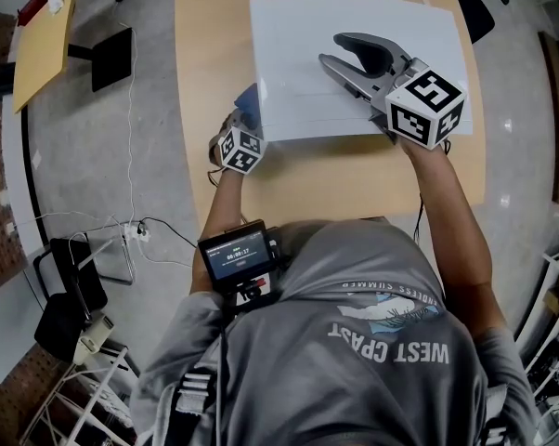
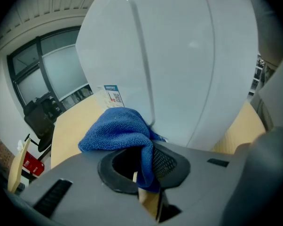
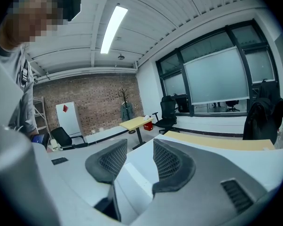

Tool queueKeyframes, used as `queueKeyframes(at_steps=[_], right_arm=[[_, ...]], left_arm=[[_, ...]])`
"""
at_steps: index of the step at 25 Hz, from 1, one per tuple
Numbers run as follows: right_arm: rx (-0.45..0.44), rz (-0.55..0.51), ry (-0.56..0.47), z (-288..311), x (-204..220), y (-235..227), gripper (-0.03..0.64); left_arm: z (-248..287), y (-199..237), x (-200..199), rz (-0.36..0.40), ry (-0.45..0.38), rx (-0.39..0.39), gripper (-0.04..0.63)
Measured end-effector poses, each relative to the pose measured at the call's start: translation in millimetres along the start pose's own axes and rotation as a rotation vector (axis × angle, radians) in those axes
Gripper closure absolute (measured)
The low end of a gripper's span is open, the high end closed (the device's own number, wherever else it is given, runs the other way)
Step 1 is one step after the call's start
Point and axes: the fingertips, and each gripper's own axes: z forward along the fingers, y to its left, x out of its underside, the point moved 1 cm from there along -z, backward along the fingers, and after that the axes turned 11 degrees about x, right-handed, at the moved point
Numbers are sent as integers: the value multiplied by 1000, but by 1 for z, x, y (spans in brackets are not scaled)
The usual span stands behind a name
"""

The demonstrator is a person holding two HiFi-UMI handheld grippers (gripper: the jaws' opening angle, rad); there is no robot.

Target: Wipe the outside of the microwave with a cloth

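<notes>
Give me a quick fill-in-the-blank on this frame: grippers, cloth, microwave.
1. The left gripper is shut on a ___ cloth.
2. The right gripper is over the top of the microwave with its jaws ___ and nothing between them.
3. The microwave's outer shell is ___ in colour.

Missing words: blue; open; white.

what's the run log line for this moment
left tongs: shut on blue cloth, cloth at microwave side | right tongs: open, empty, above microwave top
</notes>
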Motion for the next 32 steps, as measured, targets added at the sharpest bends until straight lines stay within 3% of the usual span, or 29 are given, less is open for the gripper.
queueKeyframes(at_steps=[9,13,20,27,32], right_arm=[[-15,17,-39,-65,2,8,436],[-50,27,-62,-54,-7,-1,437],[-107,33,-113,-72,-17,6,437],[-176,-10,-153,-84,-19,8,437],[-170,-99,-198,-111,-24,2,463]], left_arm=[[-36,-67,-28,-1,-29,17,532],[-62,-39,-48,-64,-93,-78,533],[-133,-24,-93,-77,-212,-247,534],[-190,-7,-149,-50,-353,-367,534],[-229,-9,-208,-17,-477,-406,534]])
